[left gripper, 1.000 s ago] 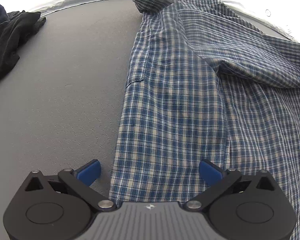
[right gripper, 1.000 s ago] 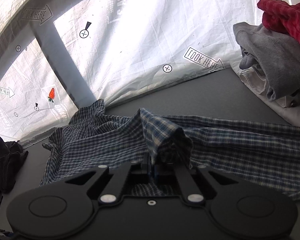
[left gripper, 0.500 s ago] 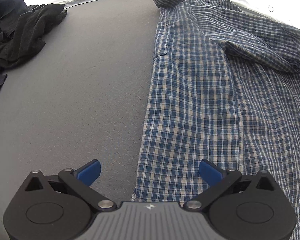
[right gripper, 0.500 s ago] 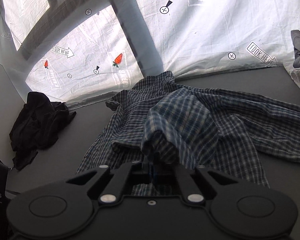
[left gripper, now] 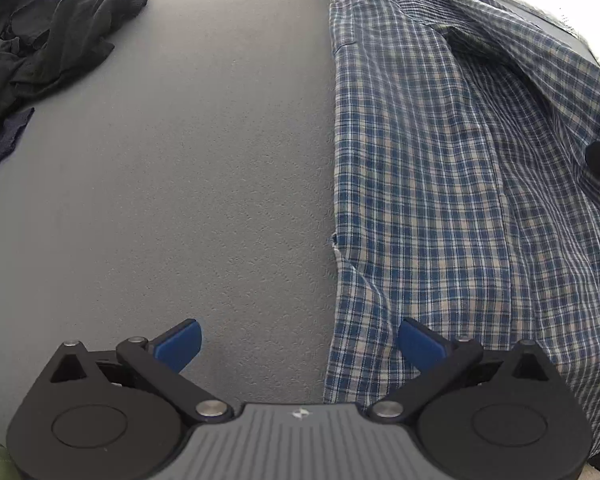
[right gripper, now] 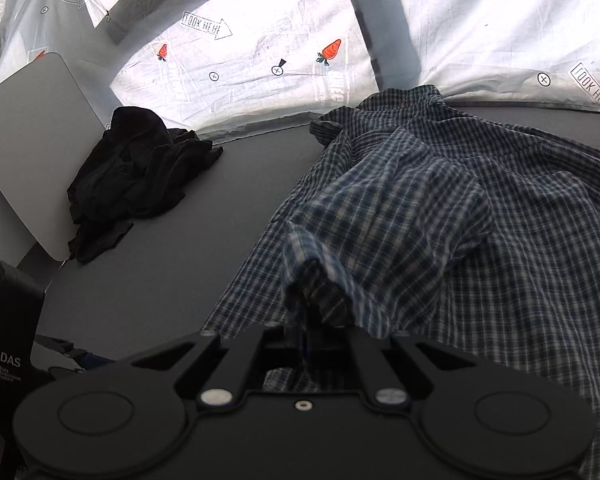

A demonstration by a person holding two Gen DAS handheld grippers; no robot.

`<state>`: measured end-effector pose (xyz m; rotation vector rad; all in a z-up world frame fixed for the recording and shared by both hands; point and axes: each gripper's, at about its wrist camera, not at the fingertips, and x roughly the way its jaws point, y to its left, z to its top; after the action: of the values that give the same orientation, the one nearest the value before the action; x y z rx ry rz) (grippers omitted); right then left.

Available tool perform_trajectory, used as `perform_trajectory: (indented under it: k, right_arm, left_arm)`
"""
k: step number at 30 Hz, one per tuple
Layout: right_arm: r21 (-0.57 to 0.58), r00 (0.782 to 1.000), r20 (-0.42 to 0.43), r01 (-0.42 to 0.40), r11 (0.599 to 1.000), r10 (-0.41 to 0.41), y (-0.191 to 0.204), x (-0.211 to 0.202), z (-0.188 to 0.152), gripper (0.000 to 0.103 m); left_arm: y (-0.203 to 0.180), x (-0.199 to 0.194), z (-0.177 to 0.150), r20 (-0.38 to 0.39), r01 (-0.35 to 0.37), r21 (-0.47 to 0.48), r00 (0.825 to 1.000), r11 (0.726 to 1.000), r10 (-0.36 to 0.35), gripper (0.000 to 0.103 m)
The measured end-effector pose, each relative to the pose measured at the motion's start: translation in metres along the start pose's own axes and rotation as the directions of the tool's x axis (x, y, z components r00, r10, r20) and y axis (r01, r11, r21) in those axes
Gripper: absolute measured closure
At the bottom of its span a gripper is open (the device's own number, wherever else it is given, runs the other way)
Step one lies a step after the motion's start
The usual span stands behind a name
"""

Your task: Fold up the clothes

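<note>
A blue and white checked shirt (left gripper: 440,168) lies spread on the grey table (left gripper: 180,168), filling the right half of the left wrist view. My left gripper (left gripper: 298,346) hangs open above the shirt's left hem edge, its blue pads (left gripper: 178,342) apart with nothing between them. In the right wrist view the shirt (right gripper: 500,248) lies ahead, and my right gripper (right gripper: 306,320) is shut on its sleeve (right gripper: 380,232), which is lifted and draped over the shirt's body.
A heap of black clothes (left gripper: 44,40) lies at the table's far left, seen again as a black heap (right gripper: 140,172) in the right wrist view. A grey board (right gripper: 32,136) leans at the left. A printed white sheet (right gripper: 300,40) hangs behind the table. A black box (right gripper: 12,320) stands low left.
My right gripper has carried the sleeve leftward across the shirt, and the red and grey pile has left its view. My left gripper has slid left, so the shirt sits further right.
</note>
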<state>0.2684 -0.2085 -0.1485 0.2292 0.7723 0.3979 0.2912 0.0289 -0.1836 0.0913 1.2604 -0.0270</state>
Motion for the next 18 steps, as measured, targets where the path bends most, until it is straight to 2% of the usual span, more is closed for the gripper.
perform_trajectory:
  k: [12, 16, 18]
  right_arm:
    - [-0.094, 0.994, -0.107, -0.019, 0.995, 0.009, 0.063, 0.007, -0.049, 0.101]
    - [-0.084, 0.988, -0.151, 0.004, 0.996, -0.017, 0.069, 0.008, -0.059, 0.099]
    - [-0.061, 0.985, -0.173, 0.004, 0.998, -0.014, 0.068, 0.009, -0.062, 0.094]
  left_arm:
    - [0.023, -0.008, -0.033, -0.018, 0.034, 0.028, 0.999, 0.999, -0.033, 0.000]
    - [0.024, -0.008, -0.039, -0.022, 0.047, 0.052, 0.999, 0.998, -0.046, 0.000]
    - [0.024, -0.008, -0.040, -0.024, 0.049, 0.062, 0.999, 0.997, -0.048, 0.000]
